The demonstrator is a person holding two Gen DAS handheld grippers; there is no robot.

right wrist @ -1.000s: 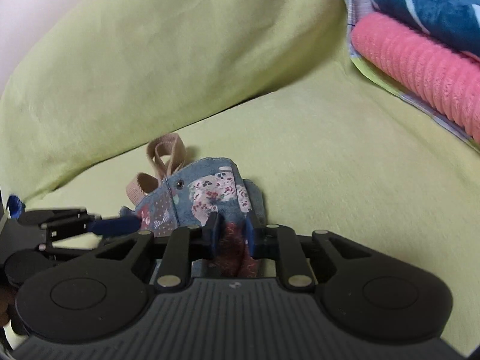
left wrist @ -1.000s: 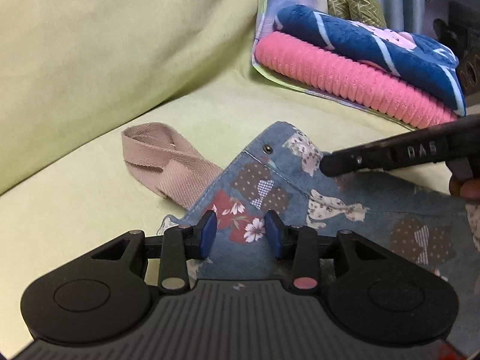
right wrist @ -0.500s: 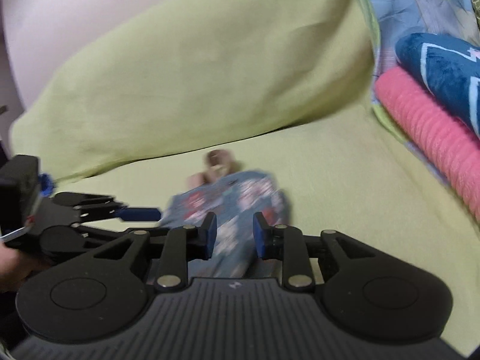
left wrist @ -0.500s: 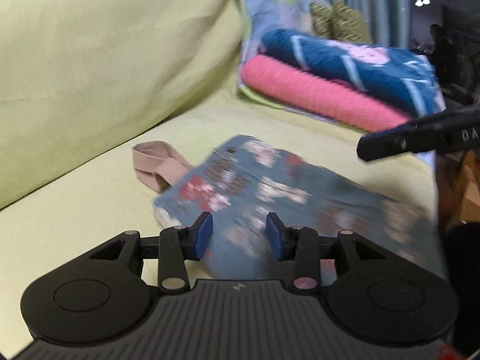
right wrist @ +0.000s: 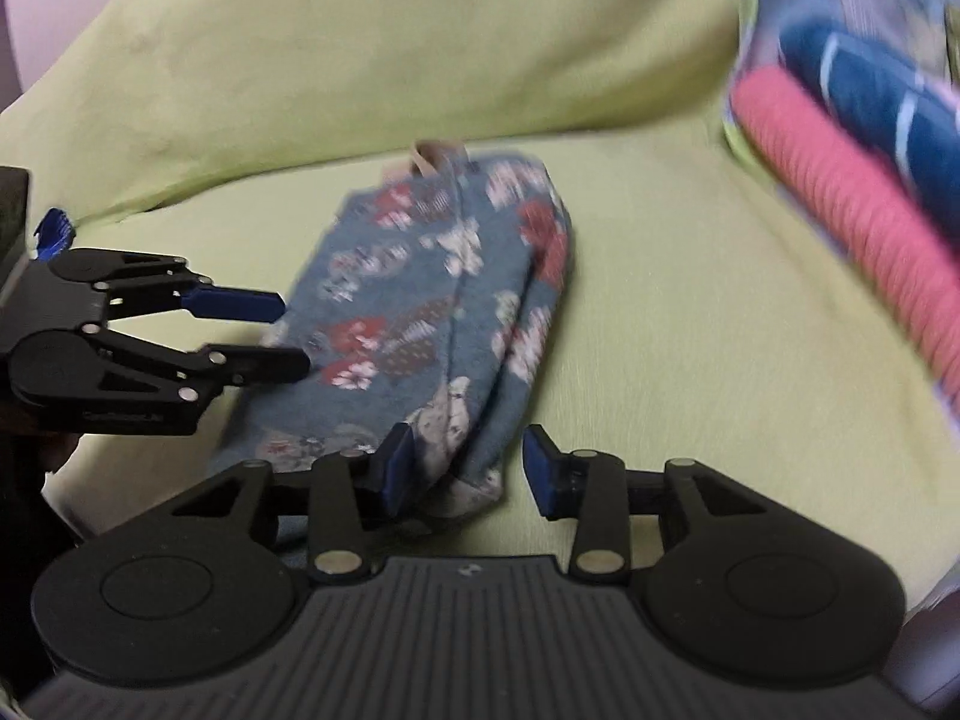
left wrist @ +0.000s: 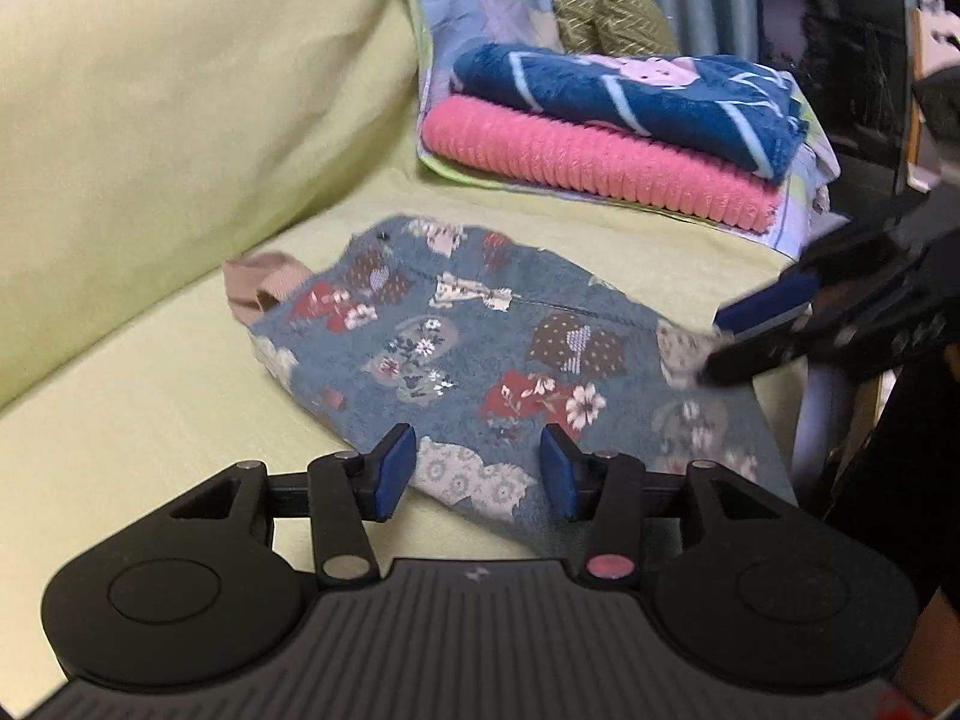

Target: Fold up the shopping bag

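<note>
Bag (left wrist: 480,360) handle (left wrist: 252,288) mostly hidden, right view blurred. Left gripper (left wrist: 477,471) and right gripper (right wrist: 468,468) jaws wide, holding nothing.

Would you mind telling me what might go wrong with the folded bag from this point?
1. Both the left gripper and right gripper are open, so nothing pins the bag; its layers look bulgy at the near end and may spring apart.
2. The strap sticks out past the far edge and could snag on regrasp.
3. The sofa is soft, so creases may not set.
</note>
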